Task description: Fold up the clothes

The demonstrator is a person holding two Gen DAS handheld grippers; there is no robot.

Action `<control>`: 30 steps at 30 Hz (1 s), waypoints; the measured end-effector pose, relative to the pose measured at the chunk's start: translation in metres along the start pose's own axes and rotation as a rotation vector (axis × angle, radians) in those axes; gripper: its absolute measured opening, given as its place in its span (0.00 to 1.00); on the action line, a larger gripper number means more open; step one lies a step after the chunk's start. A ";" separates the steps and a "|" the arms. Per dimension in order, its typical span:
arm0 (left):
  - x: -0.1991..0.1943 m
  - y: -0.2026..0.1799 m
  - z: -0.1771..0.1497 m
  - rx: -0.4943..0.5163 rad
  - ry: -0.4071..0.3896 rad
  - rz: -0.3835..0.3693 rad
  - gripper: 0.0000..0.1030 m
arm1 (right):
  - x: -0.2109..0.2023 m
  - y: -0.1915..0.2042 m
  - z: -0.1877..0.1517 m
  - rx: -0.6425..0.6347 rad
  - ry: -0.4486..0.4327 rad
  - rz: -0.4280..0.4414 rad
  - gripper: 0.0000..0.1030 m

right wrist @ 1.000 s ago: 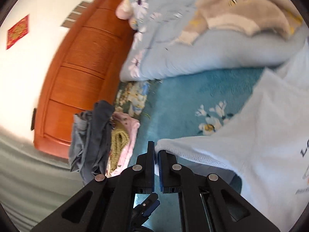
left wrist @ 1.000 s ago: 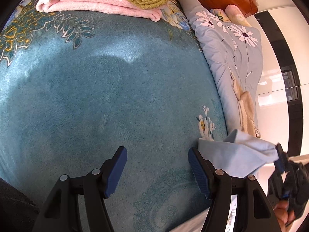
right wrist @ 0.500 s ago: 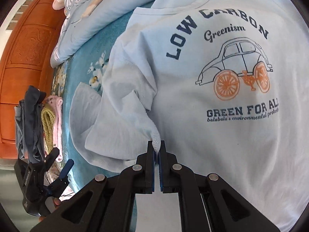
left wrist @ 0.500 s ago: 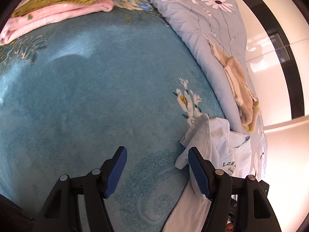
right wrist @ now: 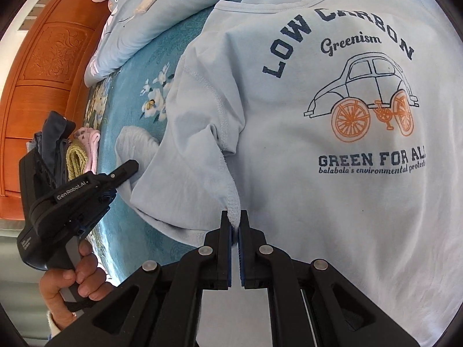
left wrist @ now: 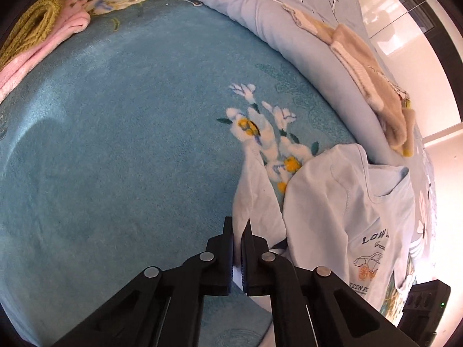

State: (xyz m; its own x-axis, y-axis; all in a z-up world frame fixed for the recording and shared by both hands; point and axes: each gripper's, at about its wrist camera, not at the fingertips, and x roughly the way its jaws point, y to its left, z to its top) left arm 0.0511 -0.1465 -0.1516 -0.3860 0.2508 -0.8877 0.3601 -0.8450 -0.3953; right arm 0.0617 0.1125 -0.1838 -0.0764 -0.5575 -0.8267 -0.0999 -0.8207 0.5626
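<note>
- The teal blanket (left wrist: 121,144) covers the bed, with a light blue quilt (left wrist: 289,20) along its far edge.
- The pale blue T-shirt (right wrist: 332,173) lies print-up near that quilt.
- The left gripper (left wrist: 237,231) is clamped on its sleeve.
- The right gripper (right wrist: 235,222) pinches a hem fold.
- Folded clothes (left wrist: 34,37) sit at the blanket's far left corner.

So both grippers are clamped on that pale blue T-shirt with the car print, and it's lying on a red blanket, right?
Not quite: the blanket is teal blue with white flowers, not red, as the left wrist view shows. The rest holds: the left gripper and the right gripper are each shut on the pale blue T-shirt with the car print.
</note>
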 end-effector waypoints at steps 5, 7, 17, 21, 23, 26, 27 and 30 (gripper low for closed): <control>-0.065 0.041 0.029 -0.037 -0.251 -0.005 0.03 | 0.012 0.019 0.004 -0.003 0.020 0.044 0.12; -0.096 0.064 0.041 -0.074 -0.363 0.022 0.03 | 0.021 0.034 0.007 -0.004 0.032 0.011 0.29; -0.097 0.182 0.044 -0.361 -0.387 0.093 0.04 | 0.008 0.076 0.001 -0.093 -0.010 0.137 0.44; -0.105 0.168 0.045 -0.265 -0.454 0.116 0.04 | -0.023 0.049 -0.008 -0.080 -0.046 0.125 0.44; -0.110 0.156 0.041 -0.201 -0.491 0.115 0.08 | -0.045 0.026 -0.013 -0.068 -0.068 0.074 0.44; -0.094 0.147 0.042 -0.146 -0.390 0.197 0.08 | -0.083 -0.024 -0.016 0.016 -0.124 -0.025 0.44; -0.088 0.144 0.042 -0.129 -0.351 0.227 0.08 | -0.098 -0.042 -0.016 0.057 -0.152 -0.061 0.44; -0.078 0.163 0.036 -0.252 -0.268 0.144 0.08 | -0.153 -0.107 -0.016 0.225 -0.286 -0.187 0.44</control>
State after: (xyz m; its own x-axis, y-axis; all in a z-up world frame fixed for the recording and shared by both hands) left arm 0.1091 -0.3213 -0.1384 -0.5126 -0.0225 -0.8584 0.6110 -0.7119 -0.3462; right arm 0.1004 0.2839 -0.1180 -0.3060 -0.3179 -0.8974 -0.3499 -0.8391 0.4165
